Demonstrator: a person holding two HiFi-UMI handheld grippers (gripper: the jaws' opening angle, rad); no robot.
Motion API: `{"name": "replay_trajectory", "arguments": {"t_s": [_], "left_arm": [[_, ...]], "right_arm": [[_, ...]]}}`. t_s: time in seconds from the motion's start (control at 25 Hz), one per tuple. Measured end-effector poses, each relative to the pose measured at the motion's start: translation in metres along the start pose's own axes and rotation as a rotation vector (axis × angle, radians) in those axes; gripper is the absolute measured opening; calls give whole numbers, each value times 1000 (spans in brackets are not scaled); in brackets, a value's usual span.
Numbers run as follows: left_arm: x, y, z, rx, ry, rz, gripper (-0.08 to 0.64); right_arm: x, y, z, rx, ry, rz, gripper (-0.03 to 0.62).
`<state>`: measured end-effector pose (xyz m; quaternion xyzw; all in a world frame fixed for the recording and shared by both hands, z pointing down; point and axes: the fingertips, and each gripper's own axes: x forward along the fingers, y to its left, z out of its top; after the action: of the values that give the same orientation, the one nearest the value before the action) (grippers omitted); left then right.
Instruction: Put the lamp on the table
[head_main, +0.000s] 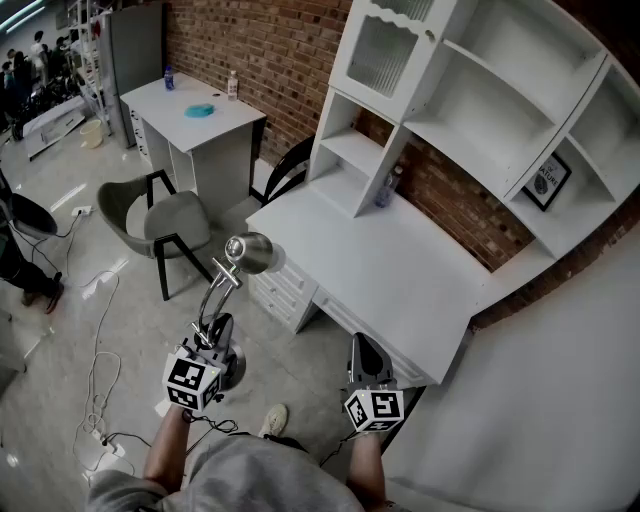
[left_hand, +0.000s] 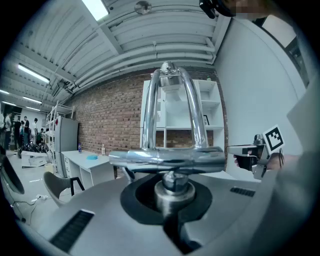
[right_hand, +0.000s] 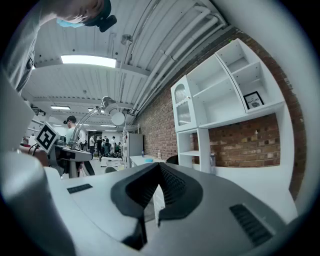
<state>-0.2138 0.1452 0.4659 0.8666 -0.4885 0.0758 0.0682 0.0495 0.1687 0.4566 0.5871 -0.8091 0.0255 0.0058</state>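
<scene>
Lamp (head_main: 248, 253): chrome, off the tabletop (head_main: 410, 275), carried in the air above the floor just outside the desk's front-left corner. Its long axis is roughly upright. The twin tubes rise from the grip, and the shade at the top leans toward the desk drawers.

Left gripper (head_main: 217, 337): jaws fully closed on the lamp's short lower post, just beneath the crossbar from which the two tubes spring. The left gripper view shows the post pinched dead centre. So the lamp sits directly in and above this gripper, stem running up and slightly forward from it.

Key relation: the tabletop lies ahead and to the right of the lamp, with bare white surface available in front of the shelf unit. Judgement: the carry needs to go forward-right, keeping the stem upright, and the base must clear the desk edge before lowering.

Right gripper (head_main: 363, 350): jaws together, nothing between them. It is nearer the tabletop edge than the left but plays no part in the hold.
</scene>
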Motion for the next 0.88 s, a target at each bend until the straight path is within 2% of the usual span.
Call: {"name": "replay_trajectory", "arguments": {"t_s": [0.48, 0.68, 0.88], "left_arm": [[7, 3, -4, -12, -2, 2, 0], [13, 3, -2, -13, -3, 7, 0], [33, -1, 6, -2, 0, 15, 0]], "right_arm": [[6, -5, -2, 18, -17, -6, 21], [11, -9, -6, 12, 4, -8, 21], [21, -30, -5, 17, 8, -1, 22]]}}
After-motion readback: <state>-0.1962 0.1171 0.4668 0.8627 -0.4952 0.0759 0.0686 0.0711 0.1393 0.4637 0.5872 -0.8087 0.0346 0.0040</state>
